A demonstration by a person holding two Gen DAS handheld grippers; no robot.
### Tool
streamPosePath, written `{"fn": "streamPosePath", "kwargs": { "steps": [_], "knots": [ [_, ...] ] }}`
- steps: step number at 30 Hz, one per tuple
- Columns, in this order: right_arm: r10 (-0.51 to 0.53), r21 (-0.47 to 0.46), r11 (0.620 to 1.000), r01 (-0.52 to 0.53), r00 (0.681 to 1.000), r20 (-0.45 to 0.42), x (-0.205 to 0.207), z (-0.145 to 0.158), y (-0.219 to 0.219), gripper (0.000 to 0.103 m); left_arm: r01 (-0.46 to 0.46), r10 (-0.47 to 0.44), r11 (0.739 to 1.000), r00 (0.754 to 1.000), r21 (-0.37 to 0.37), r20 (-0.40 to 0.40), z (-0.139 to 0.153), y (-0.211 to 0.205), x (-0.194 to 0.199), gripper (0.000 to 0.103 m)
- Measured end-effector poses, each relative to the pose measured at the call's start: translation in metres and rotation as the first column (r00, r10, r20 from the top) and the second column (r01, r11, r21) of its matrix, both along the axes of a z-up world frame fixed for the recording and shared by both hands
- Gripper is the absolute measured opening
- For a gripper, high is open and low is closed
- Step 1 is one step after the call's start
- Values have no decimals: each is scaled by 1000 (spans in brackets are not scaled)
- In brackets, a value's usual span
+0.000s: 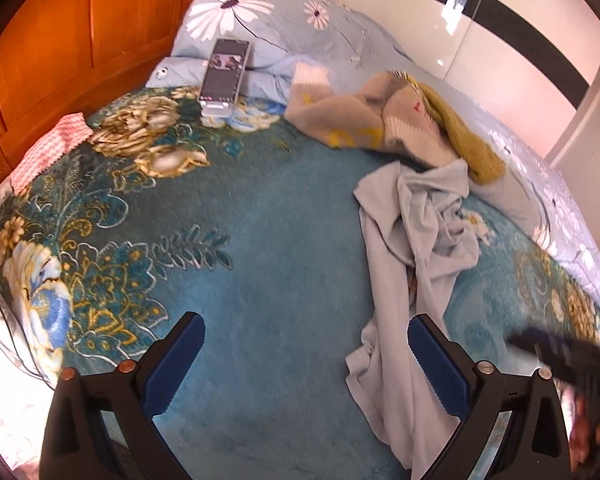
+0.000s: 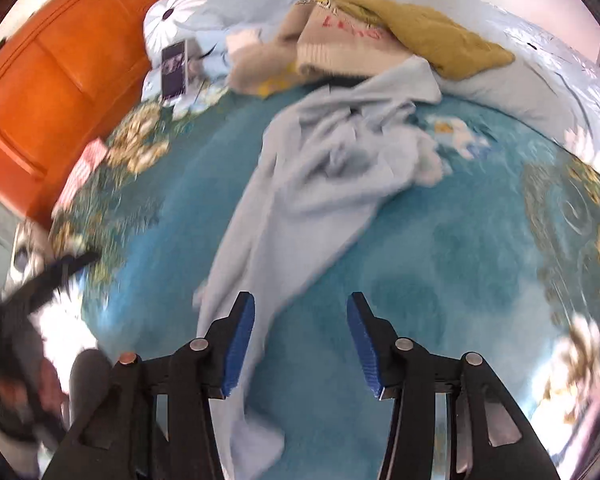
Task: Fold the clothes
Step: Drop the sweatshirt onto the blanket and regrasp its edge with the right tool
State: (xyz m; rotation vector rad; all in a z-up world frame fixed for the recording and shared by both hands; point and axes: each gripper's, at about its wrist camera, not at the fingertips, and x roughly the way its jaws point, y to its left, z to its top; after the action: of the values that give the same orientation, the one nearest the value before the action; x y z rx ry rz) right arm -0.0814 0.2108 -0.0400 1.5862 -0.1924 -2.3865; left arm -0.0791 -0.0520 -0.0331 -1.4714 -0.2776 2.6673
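Both wrist views look down on the bed [image 1: 260, 220].

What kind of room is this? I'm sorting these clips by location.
Most likely a bedroom: the work surface is a bed with a teal flowered blanket, a daisy-print pillow leans against a wooden headboard, and loose clothes lie waiting to be folded.
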Motion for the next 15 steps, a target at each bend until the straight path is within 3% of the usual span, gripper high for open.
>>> {"fn": "streamPosePath", "kwargs": {
  "steps": [4,8,12,14,15],
  "knots": [
    [-45,-30,999,45,999,17,-62,-22,-25,50,-3,3,1000,1000,-28,-7,1,2,2,103],
    [-83,31,996,82,996,33,-115,-46,-54,49,-30,30,999,1000,-34,-8,3,-4,5,103],
    [-97,110,990,92,994,46,-139,-62,-62,49,-45,46,999,999,-30,19,-1,-11,4,103],
    [-104,137,986,94,993,64,-141,-68,-55,41,-51,51,998,998,-22,38,-6,-12,3,103],
    [-109,126,987,100,992,65,-140,-68,-48,23,-53,54,998,997,-18,47,-8,-12,3,103]
  ]
}}
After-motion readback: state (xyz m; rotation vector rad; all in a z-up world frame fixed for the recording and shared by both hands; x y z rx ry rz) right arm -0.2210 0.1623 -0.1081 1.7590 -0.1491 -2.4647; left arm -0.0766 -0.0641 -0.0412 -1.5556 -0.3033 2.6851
